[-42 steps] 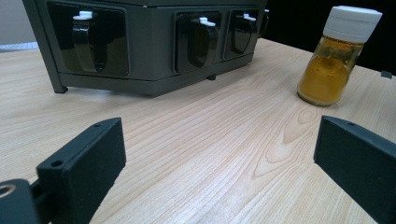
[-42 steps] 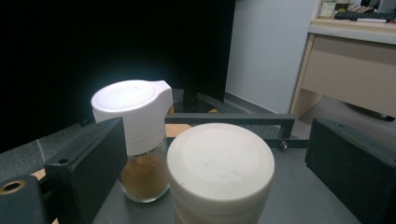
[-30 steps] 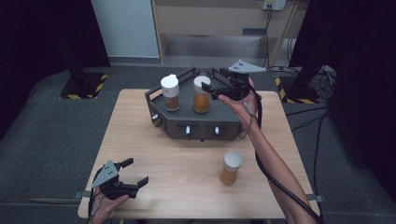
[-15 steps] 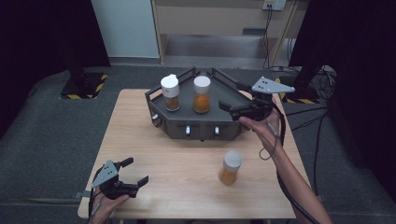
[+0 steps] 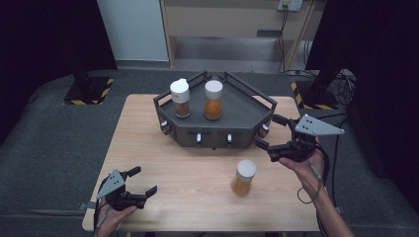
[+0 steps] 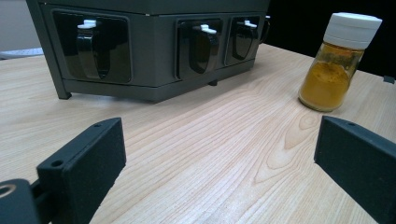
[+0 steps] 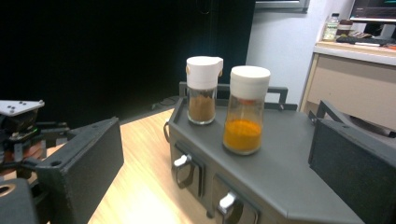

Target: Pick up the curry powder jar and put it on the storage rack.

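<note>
My left gripper (image 5: 141,183) sits over the table's (image 5: 148,143) near left corner, jaws spread wide, gripping nothing. On the dark rack (image 5: 247,111) at the far edge I see a brown spice jar (image 5: 180,98) and, just beside it, an orange spice jar (image 5: 213,100). A third jar of orange powder (image 5: 243,177) stands toward the near right. My right gripper (image 5: 269,136) hovers at the rack's right end, jaws wide apart and empty. I can read no labels.

Three spice jars (image 5: 244,177), one rack (image 5: 247,111), two grippers (image 5: 271,132).
</note>
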`<state>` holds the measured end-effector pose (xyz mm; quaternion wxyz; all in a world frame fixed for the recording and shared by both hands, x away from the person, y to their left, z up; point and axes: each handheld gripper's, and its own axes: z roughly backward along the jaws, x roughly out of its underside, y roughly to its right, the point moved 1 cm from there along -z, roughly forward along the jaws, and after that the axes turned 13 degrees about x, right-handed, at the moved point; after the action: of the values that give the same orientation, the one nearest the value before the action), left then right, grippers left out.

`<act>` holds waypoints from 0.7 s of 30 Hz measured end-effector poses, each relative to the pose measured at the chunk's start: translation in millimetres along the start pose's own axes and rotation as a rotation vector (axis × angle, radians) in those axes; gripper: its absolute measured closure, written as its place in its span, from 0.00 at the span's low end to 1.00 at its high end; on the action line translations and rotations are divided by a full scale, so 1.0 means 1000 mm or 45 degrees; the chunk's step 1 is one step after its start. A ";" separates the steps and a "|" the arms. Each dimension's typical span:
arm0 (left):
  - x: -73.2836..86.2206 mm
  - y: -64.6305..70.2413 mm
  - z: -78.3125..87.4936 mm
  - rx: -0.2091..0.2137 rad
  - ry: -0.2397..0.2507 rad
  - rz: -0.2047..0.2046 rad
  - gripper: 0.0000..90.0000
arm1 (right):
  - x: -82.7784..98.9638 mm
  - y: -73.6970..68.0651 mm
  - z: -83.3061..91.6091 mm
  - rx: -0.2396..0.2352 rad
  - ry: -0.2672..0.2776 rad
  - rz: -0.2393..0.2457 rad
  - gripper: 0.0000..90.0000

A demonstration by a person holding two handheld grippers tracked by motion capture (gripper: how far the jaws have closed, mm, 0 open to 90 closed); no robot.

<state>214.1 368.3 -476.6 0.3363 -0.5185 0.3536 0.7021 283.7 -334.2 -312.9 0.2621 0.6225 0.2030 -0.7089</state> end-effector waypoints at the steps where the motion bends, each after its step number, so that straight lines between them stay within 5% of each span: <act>1: 0.000 0.000 0.000 0.002 0.002 -0.002 0.01 | 0.003 -0.001 0.005 0.010 -0.004 -0.001 0.04; 21: 0.001 -0.001 0.000 0.005 0.006 0.002 0.01 | 0.072 -0.014 0.064 0.168 -0.074 -0.077 0.02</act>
<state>214.4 368.7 -477.6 0.3361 -0.5193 0.3561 0.7005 219.3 -371.2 -375.9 0.2050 0.6110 0.1668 -0.7462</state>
